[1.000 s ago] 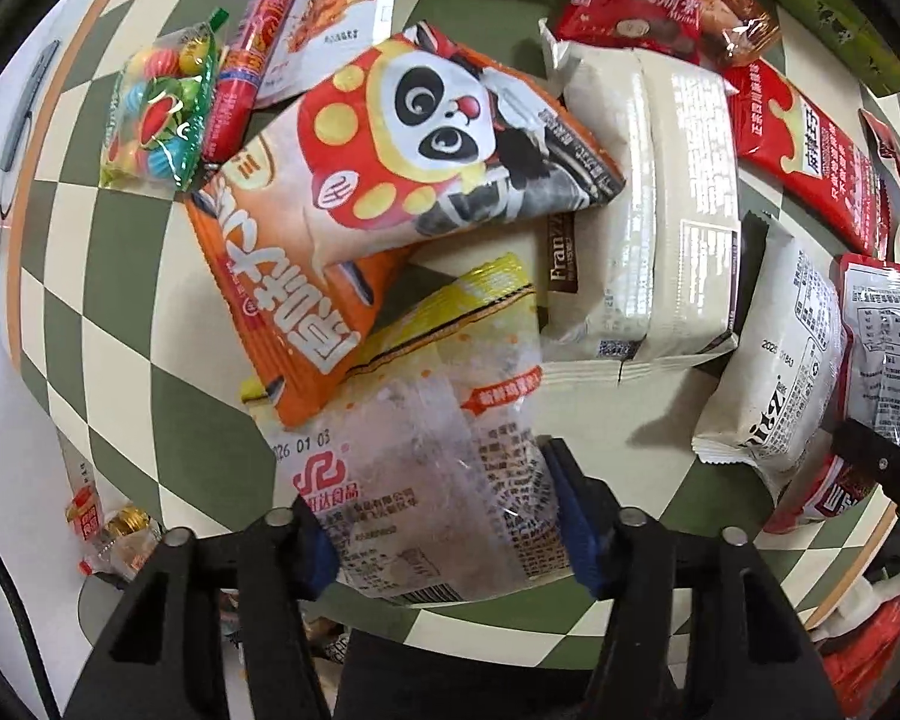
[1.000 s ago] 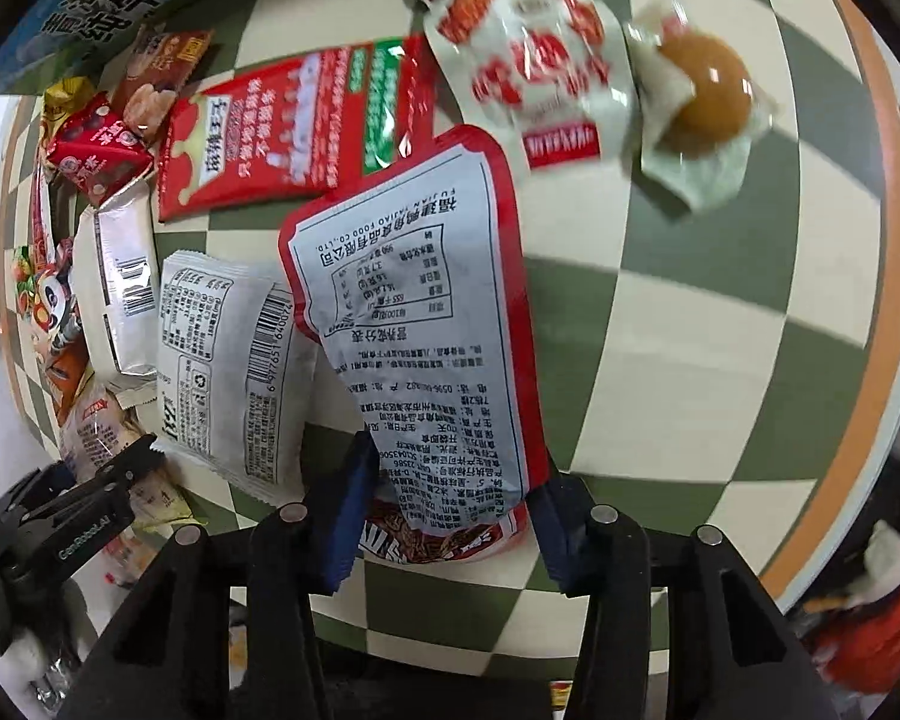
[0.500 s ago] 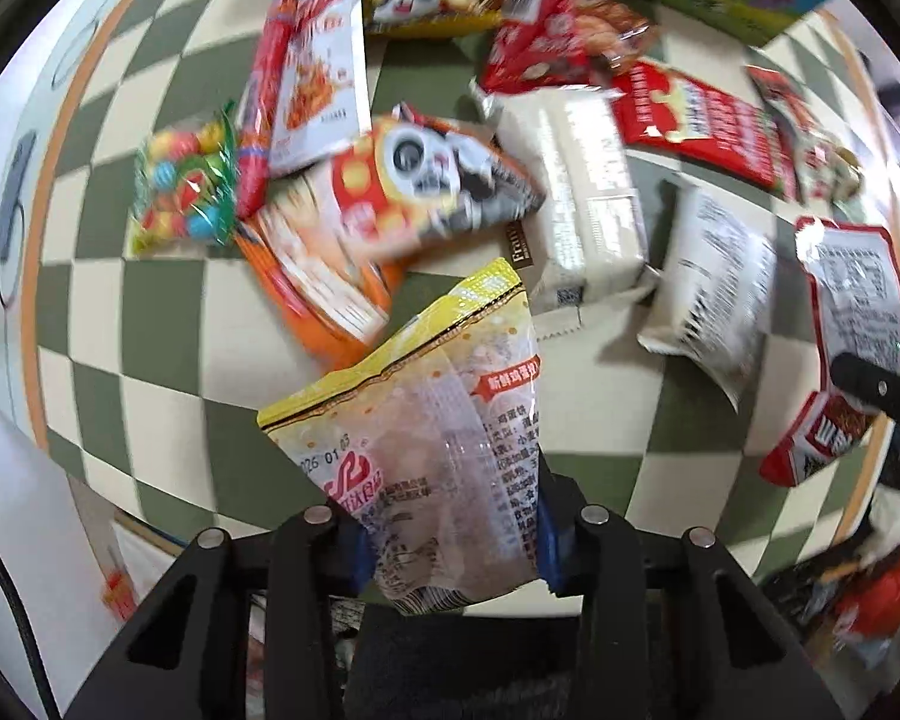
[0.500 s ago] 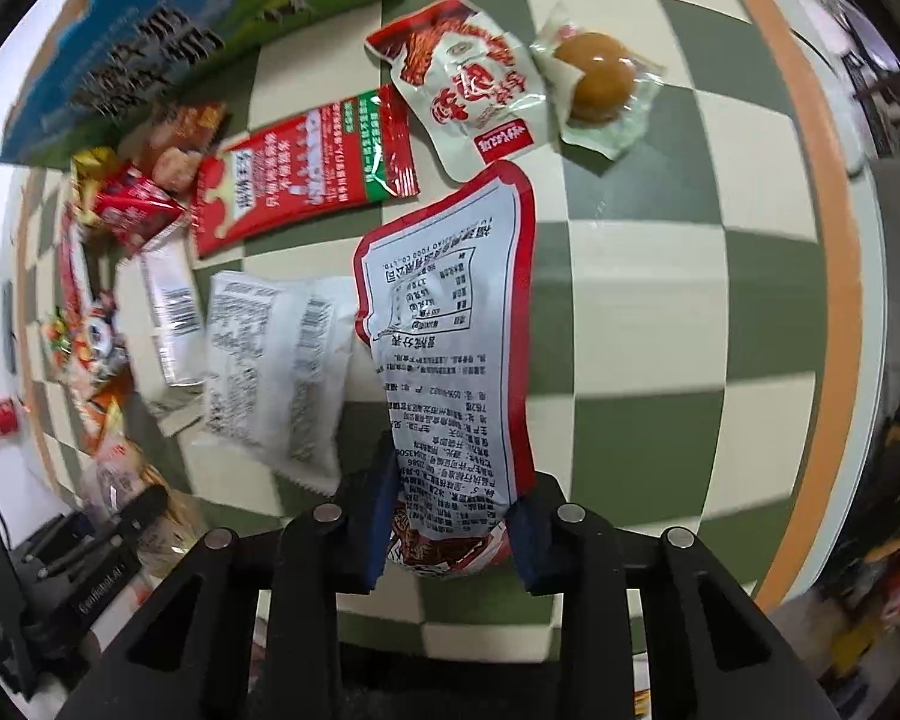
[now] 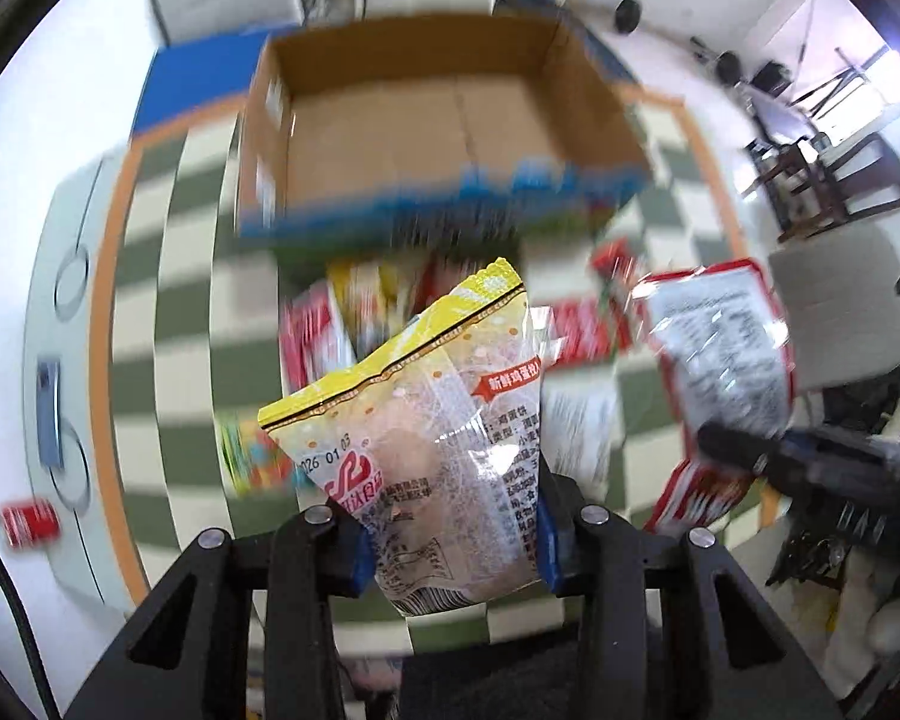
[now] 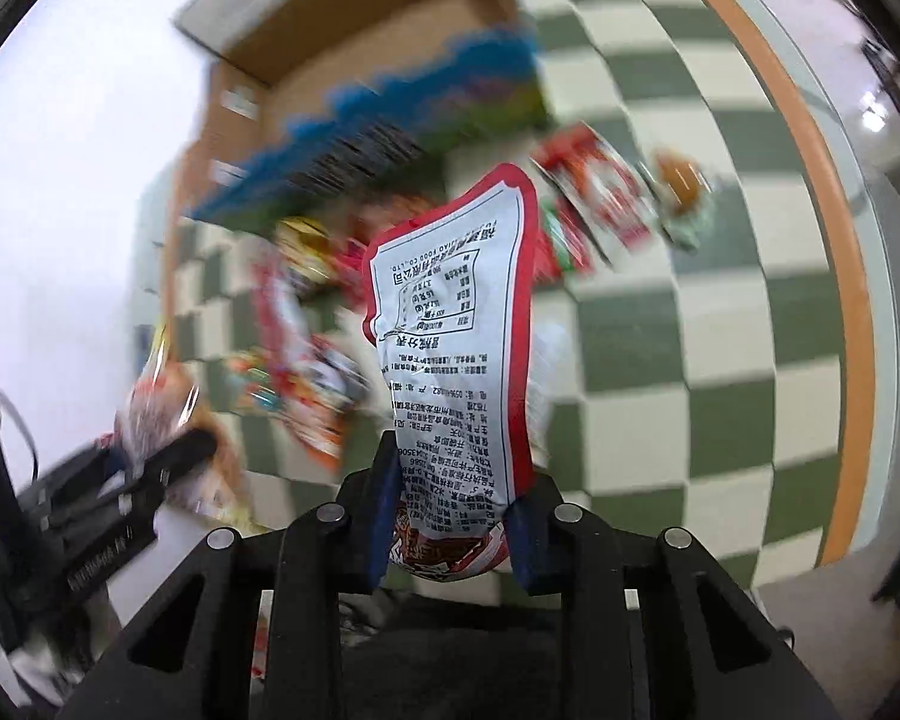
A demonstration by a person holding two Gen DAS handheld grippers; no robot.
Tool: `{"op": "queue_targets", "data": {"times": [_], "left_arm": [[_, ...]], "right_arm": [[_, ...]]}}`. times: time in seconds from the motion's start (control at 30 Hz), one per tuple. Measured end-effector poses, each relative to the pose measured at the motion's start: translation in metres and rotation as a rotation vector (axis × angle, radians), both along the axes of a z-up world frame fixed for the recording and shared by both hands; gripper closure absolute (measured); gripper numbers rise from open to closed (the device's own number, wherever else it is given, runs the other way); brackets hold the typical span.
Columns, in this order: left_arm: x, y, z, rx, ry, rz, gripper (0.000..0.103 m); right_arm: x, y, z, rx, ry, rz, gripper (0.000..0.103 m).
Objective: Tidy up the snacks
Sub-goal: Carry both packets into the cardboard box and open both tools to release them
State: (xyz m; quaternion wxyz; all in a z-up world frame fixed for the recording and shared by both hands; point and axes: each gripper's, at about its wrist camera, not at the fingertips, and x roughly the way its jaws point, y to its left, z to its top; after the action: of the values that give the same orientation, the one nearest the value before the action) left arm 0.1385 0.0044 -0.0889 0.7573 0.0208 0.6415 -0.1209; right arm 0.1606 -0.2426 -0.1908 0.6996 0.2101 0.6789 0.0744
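Left wrist view: the left gripper (image 5: 450,546) has its blue pads pressed on the lower part of one yellow-topped clear packet (image 5: 426,438), jaws partly open around its bulk, and the packet stands up in the air above the checked cloth (image 5: 168,312). Its jaws have been closing within the last second, with the packet between them. One open cardboard box (image 5: 444,120) sits at the far side, and nothing can be seen inside it. The hold is low on a slippery film, so a quick swing could probably let the packet slide out short of the box. At the right, the right gripper carries one red-edged white packet (image 5: 726,348) close by; the two loads could knock together on the way in. The loose snacks below are too blurred to count

Right wrist view: the right gripper (image 6: 456,528) is nearly closed on the red-edged white packet's bottom end, and its jaws have also just been closing. The packet flops upward, so its free end might catch the box's near wall. Two packets lie apart at far right
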Motion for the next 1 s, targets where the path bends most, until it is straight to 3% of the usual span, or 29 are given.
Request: {"op": "queue_targets", "data": {"times": [0.13, 0.3, 0.53, 0.67, 0.9, 1.0], "left_arm": [[0.078, -0.011, 0.021, 0.002, -0.044, 0.010, 0.066], [0.173, -0.017, 0.000, 0.010, -0.010, 0.050, 0.066], [0.261, -0.026, -0.068, 0.005, 0.116, 0.078, 0.066], [0.285, -0.028, -0.097, 0.015, 0.163, 0.093, 0.066], [0.309, -0.027, -0.114, -0.011, 0.201, 0.134, 0.064], [0.314, -0.027, -0.121, -0.029, 0.242, 0.136, 0.061]], "right_arm": [[0.062, 0.027, 0.033, 0.049, -0.086, 0.043, 0.070], [0.159, 0.033, 0.043, 0.007, -0.166, 0.081, 0.070], [0.279, 0.038, -0.008, -0.044, -0.131, 0.157, 0.070], [0.326, 0.043, -0.049, -0.052, -0.080, 0.189, 0.070], [0.362, 0.049, -0.097, -0.045, -0.027, 0.248, 0.067], [0.369, 0.050, -0.114, -0.020, 0.020, 0.270, 0.055]]}}
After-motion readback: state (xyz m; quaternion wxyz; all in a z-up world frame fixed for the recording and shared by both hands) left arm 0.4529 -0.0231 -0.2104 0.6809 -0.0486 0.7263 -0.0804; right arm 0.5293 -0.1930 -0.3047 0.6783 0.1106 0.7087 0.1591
